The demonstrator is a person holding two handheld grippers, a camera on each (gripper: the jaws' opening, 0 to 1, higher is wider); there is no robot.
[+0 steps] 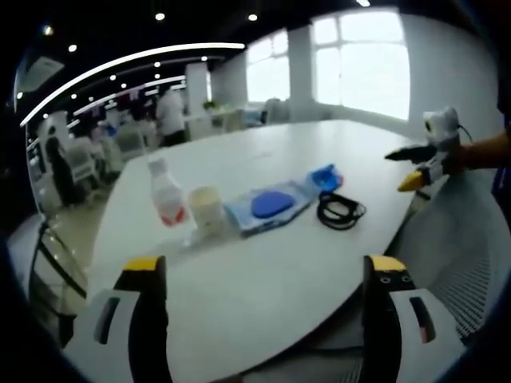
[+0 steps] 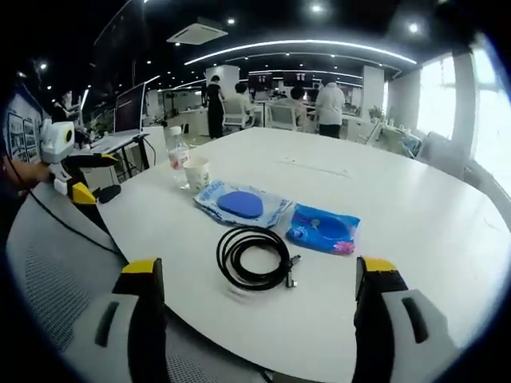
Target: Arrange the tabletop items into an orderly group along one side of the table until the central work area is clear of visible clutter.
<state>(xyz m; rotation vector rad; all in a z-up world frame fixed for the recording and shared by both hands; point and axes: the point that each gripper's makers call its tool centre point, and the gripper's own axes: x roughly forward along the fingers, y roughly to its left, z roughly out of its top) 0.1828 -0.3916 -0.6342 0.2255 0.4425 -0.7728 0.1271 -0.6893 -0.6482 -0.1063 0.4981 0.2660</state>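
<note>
Five loose items are counted on the white table (image 2: pixel 415 207): one plastic bottle (image 2: pixel 176 152), one paper cup (image 2: pixel 196 172), one clear pouch with a blue oval inside (image 2: pixel 239 204), one blue wipes packet (image 2: pixel 323 228) and one coiled black cable (image 2: pixel 254 256); all five are grouped near one edge of the table, in a loose row. In the right gripper view the right gripper (image 2: pixel 259 275) is seen with its two yellow-tipped jaws spread wide and nothing between them; the cable lies just ahead of the gap, the pouch and packet beyond it, the cup and bottle farther off toward the left jaw; the packet is just beside the pouch, the cup just beside the bottle. The left gripper (image 2: pixel 76 179) is seen at the left of that view, held at the table's edge; whether its jaws are spread cannot be told from there. In the left gripper view the left gripper (image 1: pixel 263 275) is shown with both jaws wide apart and empty; the same five items are set ahead of it across bare tabletop, bottle nearest the left jaw's side, cable nearest the right; the right gripper (image 1: pixel 415 171) is seen held over the far right edge.
</note>
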